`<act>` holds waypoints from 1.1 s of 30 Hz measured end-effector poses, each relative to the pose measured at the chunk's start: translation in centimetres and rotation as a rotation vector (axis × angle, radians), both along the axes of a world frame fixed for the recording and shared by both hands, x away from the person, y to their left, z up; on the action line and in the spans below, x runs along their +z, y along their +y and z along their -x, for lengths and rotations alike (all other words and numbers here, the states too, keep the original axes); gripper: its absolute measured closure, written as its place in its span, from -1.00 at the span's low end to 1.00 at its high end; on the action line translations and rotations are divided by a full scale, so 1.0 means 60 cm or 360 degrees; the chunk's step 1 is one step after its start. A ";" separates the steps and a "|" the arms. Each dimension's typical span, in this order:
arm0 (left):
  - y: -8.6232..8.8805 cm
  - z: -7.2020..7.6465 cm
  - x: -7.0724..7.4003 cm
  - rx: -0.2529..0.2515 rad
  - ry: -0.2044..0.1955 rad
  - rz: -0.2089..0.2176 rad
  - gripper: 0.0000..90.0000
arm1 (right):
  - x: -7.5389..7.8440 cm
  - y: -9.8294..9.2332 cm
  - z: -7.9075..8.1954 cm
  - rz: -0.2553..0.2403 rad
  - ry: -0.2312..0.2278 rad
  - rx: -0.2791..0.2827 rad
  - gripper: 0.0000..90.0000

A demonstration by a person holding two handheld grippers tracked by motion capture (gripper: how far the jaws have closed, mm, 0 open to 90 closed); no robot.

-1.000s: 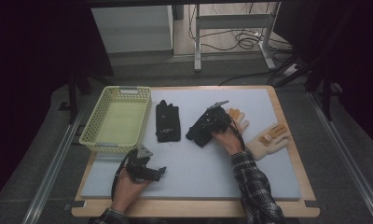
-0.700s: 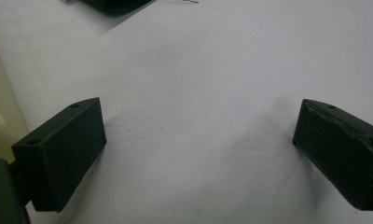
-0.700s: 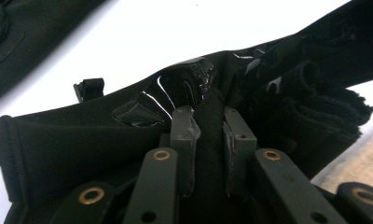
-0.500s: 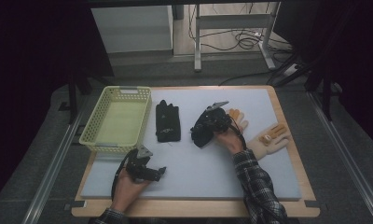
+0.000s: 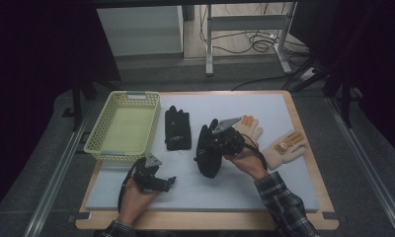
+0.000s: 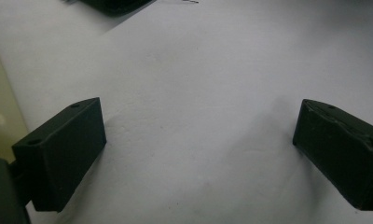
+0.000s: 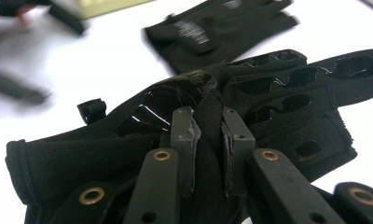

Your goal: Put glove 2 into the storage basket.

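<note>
One fold of the black glove (image 7: 128, 154) pinched between the right gripper's (image 7: 208, 135) just-closed fingers (image 7: 182, 140); left gripper's (image 6: 198, 154) wide, empty.

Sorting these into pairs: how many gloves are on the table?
4: one black glove lying beside the basket, one black glove pinched in the right tongs, two tan gloves at the right.

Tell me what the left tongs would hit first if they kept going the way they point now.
Probably nothing at first: between the open left tongs lies bare white mat. Farther along, a dark edge, likely the held black glove, sits near that line, though depth is unclear.
</note>
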State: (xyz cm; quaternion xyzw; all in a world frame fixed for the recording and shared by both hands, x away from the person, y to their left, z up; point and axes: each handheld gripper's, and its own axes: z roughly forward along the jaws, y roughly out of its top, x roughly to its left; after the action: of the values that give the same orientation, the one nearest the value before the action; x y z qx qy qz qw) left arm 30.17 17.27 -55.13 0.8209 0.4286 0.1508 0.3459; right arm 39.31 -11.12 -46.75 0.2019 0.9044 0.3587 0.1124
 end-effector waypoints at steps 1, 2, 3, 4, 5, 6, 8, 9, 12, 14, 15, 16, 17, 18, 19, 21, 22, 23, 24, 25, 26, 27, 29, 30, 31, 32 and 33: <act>0.000 0.000 0.000 0.0004 -0.0001 0.0004 -0.94 | -0.004 0.000 0.010 0.0016 0.0001 0.0025 0.72; 0.000 0.000 0.000 0.0004 -0.0001 0.0004 -0.94 | -0.008 0.000 0.018 0.0025 0.0007 0.0038 0.72; 0.000 0.000 0.000 0.0004 -0.0001 0.0004 -0.94 | -0.014 0.000 0.026 0.0039 0.0015 0.0057 0.71; 0.000 0.000 0.000 -0.0001 0.0001 -0.0002 -0.94 | -0.022 0.000 0.034 0.0044 0.0044 0.0064 0.71; 0.000 0.000 0.000 -0.0001 0.0001 -0.0001 -0.94 | -0.032 0.001 0.040 0.0043 0.0069 0.0076 0.69; 0.000 0.000 0.000 -0.0001 0.0000 -0.0001 -0.94 | -0.043 0.001 0.046 0.0050 0.0103 0.0073 0.64; 0.000 0.000 0.000 -0.0001 0.0000 -0.0002 -0.94 | -0.064 0.003 0.051 0.0087 0.0139 0.0052 0.31; 0.000 0.000 0.000 -0.0001 0.0000 -0.0002 -0.94 | -0.068 0.002 0.052 0.0093 0.0133 0.0038 0.21; 0.000 0.000 0.000 -0.0001 0.0001 -0.0001 -0.94 | -0.059 -0.010 0.042 -0.0022 0.0141 0.0000 0.06; 0.000 0.000 0.000 -0.0001 0.0001 -0.0001 -0.94 | -0.047 -0.017 0.032 -0.0084 0.0134 -0.0035 0.04; 0.000 0.000 0.000 -0.0001 0.0001 -0.0001 -0.94 | -0.042 -0.020 0.027 -0.0092 0.0117 -0.0044 0.03; 0.000 0.000 0.000 -0.0001 0.0001 -0.0001 -0.94 | -0.039 -0.021 0.023 -0.0095 0.0105 -0.0051 0.03; 0.000 0.000 0.000 0.0001 0.0002 0.0000 -0.94 | -0.037 -0.021 0.019 -0.0098 0.0094 -0.0062 0.03; 0.000 0.000 0.000 0.0001 0.0002 0.0001 -0.94 | -0.035 -0.020 0.015 -0.0099 0.0088 -0.0069 0.03; 0.000 0.000 0.000 0.0001 0.0002 0.0001 -0.94 | -0.035 -0.018 0.011 -0.0101 0.0079 -0.0073 0.03; 0.000 0.000 0.000 0.0001 0.0002 0.0001 -0.94 | -0.034 -0.013 0.003 -0.0111 0.0078 -0.0080 0.06; 0.000 0.000 0.000 0.0001 0.0002 0.0001 -0.94 | -0.034 -0.009 -0.003 -0.0115 0.0078 -0.0082 0.09; 0.000 0.000 0.000 0.0001 0.0002 0.0001 -0.94 | -0.034 -0.005 -0.007 -0.0114 0.0073 -0.0084 0.11; 0.000 0.000 0.000 0.0001 0.0002 0.0001 -0.94 | -0.033 -0.001 -0.012 -0.0112 0.0067 -0.0081 0.15; 0.000 0.000 0.000 0.0001 0.0002 0.0001 -0.94 | -0.033 0.005 -0.017 -0.0116 0.0068 -0.0081 0.19; 0.000 0.000 0.000 0.0001 0.0002 0.0001 -0.94 | -0.033 0.010 -0.022 -0.0115 0.0063 -0.0081 0.23; 0.000 0.000 0.000 0.0001 0.0002 0.0001 -0.94 | -0.033 0.016 -0.028 -0.0119 0.0057 -0.0083 0.28; 0.000 0.000 0.000 0.0001 0.0002 -0.0002 -0.94 | -0.033 0.027 -0.040 -0.0125 0.0052 -0.0078 0.37; 0.000 0.000 0.000 0.0001 0.0002 -0.0002 -0.94 | -0.033 0.033 -0.045 -0.0124 0.0047 -0.0079 0.41; 0.000 0.000 0.000 0.0001 0.0002 -0.0002 -0.94 | -0.034 0.040 -0.051 -0.0121 0.0041 -0.0081 0.45; 0.000 0.000 0.000 0.0001 0.0002 -0.0001 -0.94 | -0.035 0.047 -0.057 -0.0117 0.0036 -0.0079 0.47; 0.000 0.000 0.000 0.0002 0.0002 -0.0001 -0.94 | -0.036 0.054 -0.062 -0.0110 0.0037 -0.0081 0.48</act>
State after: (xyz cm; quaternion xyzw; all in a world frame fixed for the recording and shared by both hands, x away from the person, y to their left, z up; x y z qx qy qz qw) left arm 30.17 17.26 -55.13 0.8208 0.4293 0.1506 0.3455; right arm 43.06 -7.89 -48.92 0.2326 0.8873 0.3845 0.1040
